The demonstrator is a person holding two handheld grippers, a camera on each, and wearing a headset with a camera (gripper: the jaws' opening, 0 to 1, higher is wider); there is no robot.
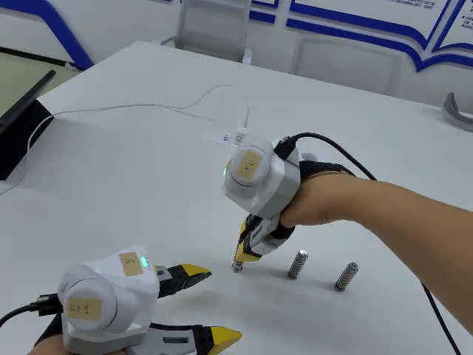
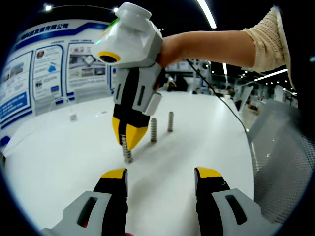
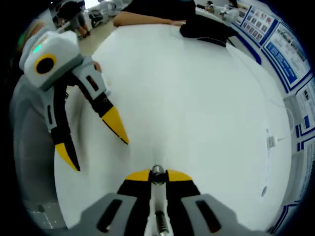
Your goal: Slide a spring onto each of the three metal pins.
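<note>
Three upright pins stand in a row on the white table (image 1: 133, 177). The middle pin (image 1: 298, 264) and the right pin (image 1: 346, 276) each carry a spring. My right gripper (image 1: 242, 257) points down over the left pin (image 1: 237, 266), shut on a spring (image 2: 125, 146) that sits around that pin. In the right gripper view the spring (image 3: 157, 175) shows between the yellow tips. My left gripper (image 1: 203, 305) rests low at the front left, open, holding nothing, a little left of the pins. In the left gripper view its tips (image 2: 161, 175) frame the row of pins.
A white cable (image 1: 148, 107) runs across the table to a small white plug block (image 1: 229, 137). A dark device (image 1: 22, 126) lies at the left edge. A grey chair (image 1: 214, 26) stands beyond the far edge.
</note>
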